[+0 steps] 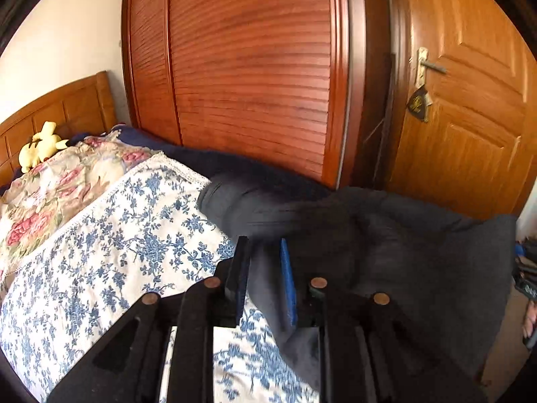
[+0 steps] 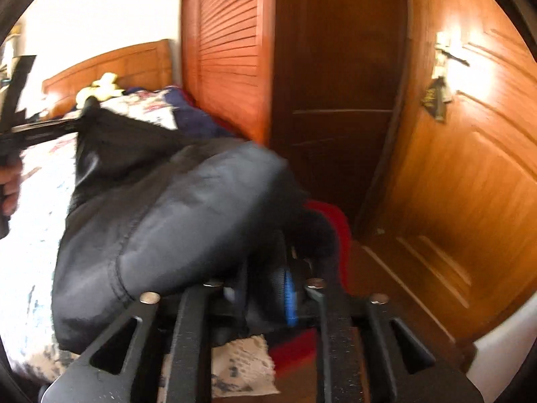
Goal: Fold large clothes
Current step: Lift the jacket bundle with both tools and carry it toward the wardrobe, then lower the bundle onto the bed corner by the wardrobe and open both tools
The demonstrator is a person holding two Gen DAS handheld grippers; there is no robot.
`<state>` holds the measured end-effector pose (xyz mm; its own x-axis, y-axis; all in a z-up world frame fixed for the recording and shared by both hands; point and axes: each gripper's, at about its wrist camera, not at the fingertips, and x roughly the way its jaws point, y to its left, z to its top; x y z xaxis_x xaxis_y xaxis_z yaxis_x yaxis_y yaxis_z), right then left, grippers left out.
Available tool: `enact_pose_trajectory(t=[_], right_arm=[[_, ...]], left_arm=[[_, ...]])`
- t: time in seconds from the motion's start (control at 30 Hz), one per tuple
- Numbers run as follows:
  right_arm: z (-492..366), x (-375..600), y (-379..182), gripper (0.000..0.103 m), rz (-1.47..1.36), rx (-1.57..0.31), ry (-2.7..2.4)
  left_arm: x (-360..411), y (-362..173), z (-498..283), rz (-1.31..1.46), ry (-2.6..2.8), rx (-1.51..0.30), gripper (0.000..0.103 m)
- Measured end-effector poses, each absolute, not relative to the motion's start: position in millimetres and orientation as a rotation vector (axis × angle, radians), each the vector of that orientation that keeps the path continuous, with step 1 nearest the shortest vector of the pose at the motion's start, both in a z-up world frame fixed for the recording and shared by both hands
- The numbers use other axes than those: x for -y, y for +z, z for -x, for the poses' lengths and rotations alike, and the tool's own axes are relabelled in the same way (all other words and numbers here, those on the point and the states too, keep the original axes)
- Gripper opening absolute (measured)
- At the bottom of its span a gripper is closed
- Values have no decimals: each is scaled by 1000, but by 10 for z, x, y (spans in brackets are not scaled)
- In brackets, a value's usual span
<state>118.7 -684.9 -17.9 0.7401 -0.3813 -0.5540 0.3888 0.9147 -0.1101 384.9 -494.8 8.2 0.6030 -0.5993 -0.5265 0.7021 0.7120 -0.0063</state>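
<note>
A large dark grey, slightly shiny garment [image 1: 402,235] lies across the foot of the bed. My left gripper [image 1: 265,245] is shut on one edge of it, with the fabric pinched between the blue pads [image 1: 288,278]. In the right wrist view that same left gripper [image 2: 85,105] holds a corner up at the far left, a hand [image 2: 10,181] behind it. The garment [image 2: 167,208] bulges over my right gripper [image 2: 265,288] and hides its left finger. Its jaws stand slightly apart, and a dark fold lies loosely between them beside the blue pad [image 2: 290,299].
The bed carries a white sheet with blue flowers [image 1: 117,235], a rose-patterned quilt [image 1: 50,184] and a yellow plush toy [image 1: 40,147] by the headboard. A louvred wardrobe [image 1: 251,84] and a wooden door [image 1: 470,117] stand close behind. Red cloth [image 2: 335,225] lies below the garment.
</note>
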Motion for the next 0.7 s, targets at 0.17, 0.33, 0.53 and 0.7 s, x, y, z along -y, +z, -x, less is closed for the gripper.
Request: enact_pose_trajectory(t=[0.17, 0.33, 0.53, 0.7], right_arm=[[-1038, 6793, 105, 43, 24, -532, -442], [-1122, 6590, 355, 49, 58, -475, -395], [-1613, 6326, 184, 49, 92, -552, -272], [-1942, 6538, -260, 49, 58, -693, -325]], left_arm=[[4556, 243, -3474, -229, -782, -502, 29], [4131, 351, -3086, -218, -787, -479, 34], [3690, 420, -2749, -185, -785, -470, 36], [3295, 490, -2492, -182, -766, -434, 38]])
